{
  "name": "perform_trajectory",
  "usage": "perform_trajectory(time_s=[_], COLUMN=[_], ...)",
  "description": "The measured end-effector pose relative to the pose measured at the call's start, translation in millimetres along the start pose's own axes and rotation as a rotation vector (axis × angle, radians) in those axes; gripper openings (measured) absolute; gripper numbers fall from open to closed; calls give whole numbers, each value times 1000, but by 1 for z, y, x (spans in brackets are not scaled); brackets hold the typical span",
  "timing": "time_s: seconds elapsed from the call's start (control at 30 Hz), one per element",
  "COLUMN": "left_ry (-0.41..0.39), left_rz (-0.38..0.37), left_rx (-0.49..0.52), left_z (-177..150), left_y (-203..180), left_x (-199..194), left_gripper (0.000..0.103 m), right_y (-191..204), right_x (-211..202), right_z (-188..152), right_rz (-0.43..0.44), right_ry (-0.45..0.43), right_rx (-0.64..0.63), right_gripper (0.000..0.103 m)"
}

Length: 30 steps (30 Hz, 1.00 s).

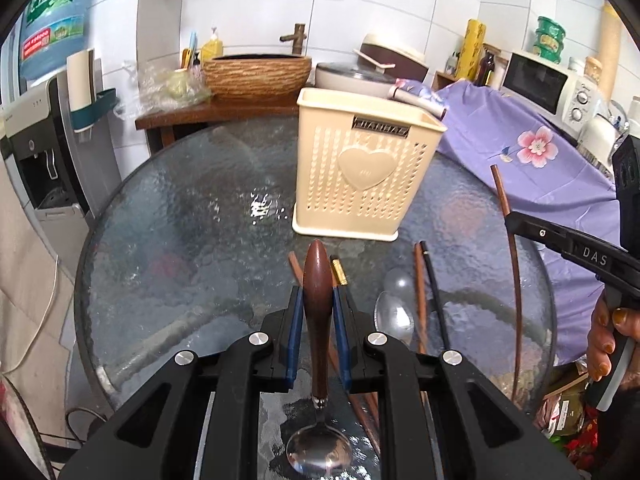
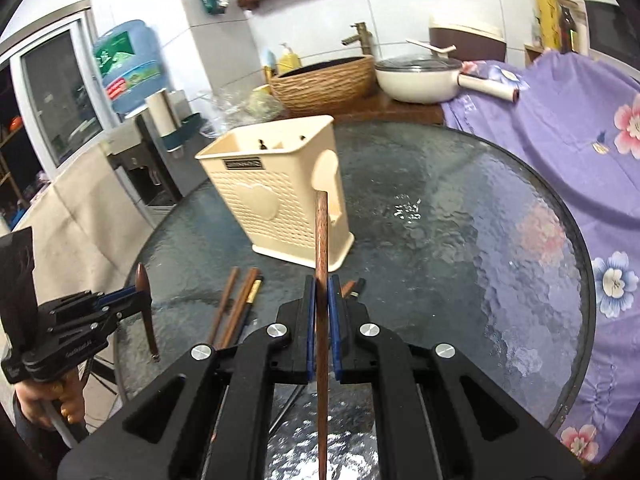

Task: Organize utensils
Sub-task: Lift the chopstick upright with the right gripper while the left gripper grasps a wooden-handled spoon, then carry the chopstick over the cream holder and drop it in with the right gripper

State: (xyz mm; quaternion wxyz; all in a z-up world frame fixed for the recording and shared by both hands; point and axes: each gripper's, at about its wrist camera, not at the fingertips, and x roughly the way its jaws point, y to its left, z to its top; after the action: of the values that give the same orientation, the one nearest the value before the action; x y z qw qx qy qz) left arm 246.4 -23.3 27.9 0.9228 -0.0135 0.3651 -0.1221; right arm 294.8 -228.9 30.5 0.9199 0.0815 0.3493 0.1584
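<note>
Left wrist view shows the left gripper [image 1: 318,300] clenched around the brown wooden handle of a metal spoon [image 1: 318,320], lifted above a round textured glass table [image 1: 180,220]. The handle points forward, away from the camera, and the shiny bowl hangs back beneath the gripper body. Straight ahead, beyond the handle tip, stands the cream perforated utensil holder [image 1: 360,168], upright, with a raised heart on its front and its open top facing up.

Right wrist view shows the right gripper [image 2: 322,312] grasping a single reddish-brown wooden chopstick [image 2: 322,240]. Its long axis runs forward along the fingers, and its far tip lines up with the holder's near right corner. From here the holder sits ahead and slightly left, and the dividers between its inner compartments are visible.

Both utensils point at the holder but lie nearly level, so each probably needs tipping upright above the opening before it can drop in. Neither hand looks clearly nearer.

Loose chopsticks [image 2: 236,304], brown and black, lie on the glass between the grippers and the holder. A clear plastic spoon [image 1: 394,312] rests beside them.
</note>
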Motion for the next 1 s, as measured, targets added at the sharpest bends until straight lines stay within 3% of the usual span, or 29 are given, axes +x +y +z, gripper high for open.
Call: perform_trajectory(time_s=[0.57,1.0], left_ry=[-70,-97], left_rz=[-9,-3], left_rx=[23,34], left_z=[6,21], left_y=[0,3], left_x=[-37,-47], left_gripper=[15,15], right_y=[20,28], right_x=[-46,-57], right_z=[-3,13], right_rz=[123,150], right_ry=[-41,-34], right_rx=[-73,-78], right_gripper=[7,7])
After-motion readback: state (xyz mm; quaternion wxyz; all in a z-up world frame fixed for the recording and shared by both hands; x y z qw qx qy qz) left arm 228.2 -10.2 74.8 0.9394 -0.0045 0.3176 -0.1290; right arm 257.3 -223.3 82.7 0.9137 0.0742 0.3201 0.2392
